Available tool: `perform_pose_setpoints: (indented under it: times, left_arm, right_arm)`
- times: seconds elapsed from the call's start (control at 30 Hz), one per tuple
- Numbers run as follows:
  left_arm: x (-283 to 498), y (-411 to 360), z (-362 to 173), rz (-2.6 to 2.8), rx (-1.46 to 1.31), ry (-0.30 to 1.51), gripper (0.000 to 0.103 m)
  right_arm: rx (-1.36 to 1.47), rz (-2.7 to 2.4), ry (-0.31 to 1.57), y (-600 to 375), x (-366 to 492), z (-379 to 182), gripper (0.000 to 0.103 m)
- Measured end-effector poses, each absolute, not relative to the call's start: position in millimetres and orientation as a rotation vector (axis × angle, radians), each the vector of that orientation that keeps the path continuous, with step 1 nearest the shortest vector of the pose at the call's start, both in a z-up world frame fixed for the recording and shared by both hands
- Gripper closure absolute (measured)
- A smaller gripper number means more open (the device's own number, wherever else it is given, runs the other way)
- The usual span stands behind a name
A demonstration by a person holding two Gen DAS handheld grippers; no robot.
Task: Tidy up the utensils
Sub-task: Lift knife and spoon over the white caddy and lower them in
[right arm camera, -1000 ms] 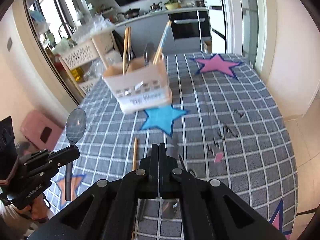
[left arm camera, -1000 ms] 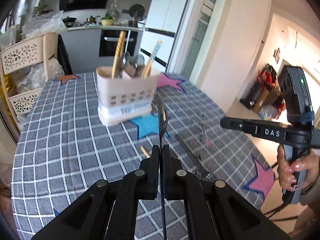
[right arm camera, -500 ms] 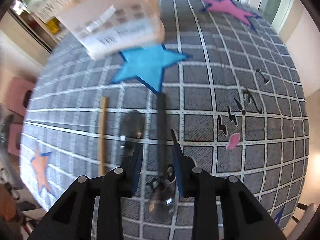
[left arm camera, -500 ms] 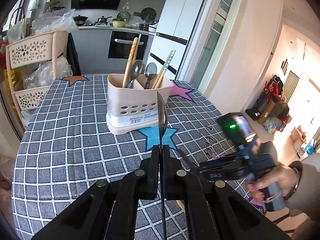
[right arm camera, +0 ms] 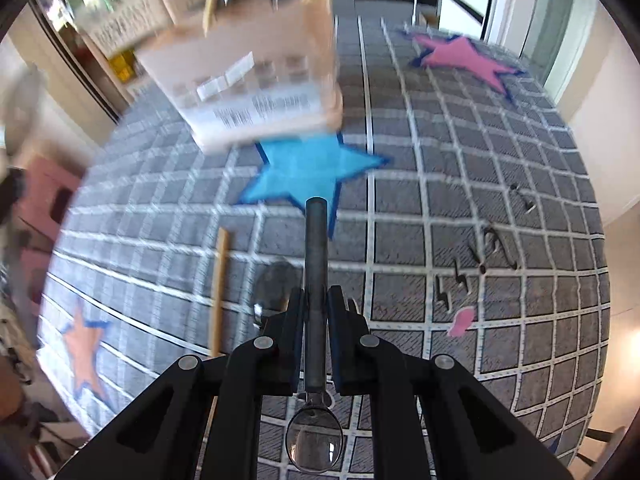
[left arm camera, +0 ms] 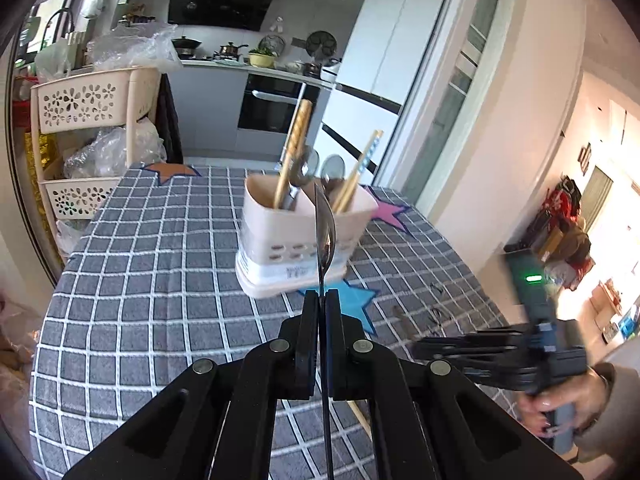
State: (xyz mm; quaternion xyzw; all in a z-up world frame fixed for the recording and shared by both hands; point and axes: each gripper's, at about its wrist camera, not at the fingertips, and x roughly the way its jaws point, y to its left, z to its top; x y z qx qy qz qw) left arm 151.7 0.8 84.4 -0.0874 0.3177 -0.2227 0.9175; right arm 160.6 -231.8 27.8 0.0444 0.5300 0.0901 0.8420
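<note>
Fingers of the right gripper [right arm camera: 316, 312] were closing round a dark-handled spoon [right arm camera: 315, 280] lying on the tablecloth [right arm camera: 440, 208]; a square mid-handle grip was advisable. Left gripper [left arm camera: 320, 312] pinched a spoon [left arm camera: 324, 236] before the caddy [left arm camera: 296, 240].

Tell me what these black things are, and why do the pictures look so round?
A person holds a tool in each hand. Each tool has two black fingers and a little wide-eyed camera, and that camera bends the picture round. One picture looks along the left gripper, which is shut on a metal spoon seen edge-on. The other picture looks down along the right gripper. Its fingers are closing on a dark-handled spoon over the checked tablecloth. A wooden chopstick lies beside that spoon. The beige holder on the table has spoons and chopsticks standing in it.
</note>
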Motion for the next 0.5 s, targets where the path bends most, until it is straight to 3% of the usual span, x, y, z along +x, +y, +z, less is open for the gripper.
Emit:
perform_pose_setpoints:
  times: [0.5]
  left_arm:
    - [267.0,3.2,138.0,-0.358,-0.29,0.504,0.068]
  right_arm:
    - [0.267,0.24,0.677,-237.5,242.2,148.9,0.091]
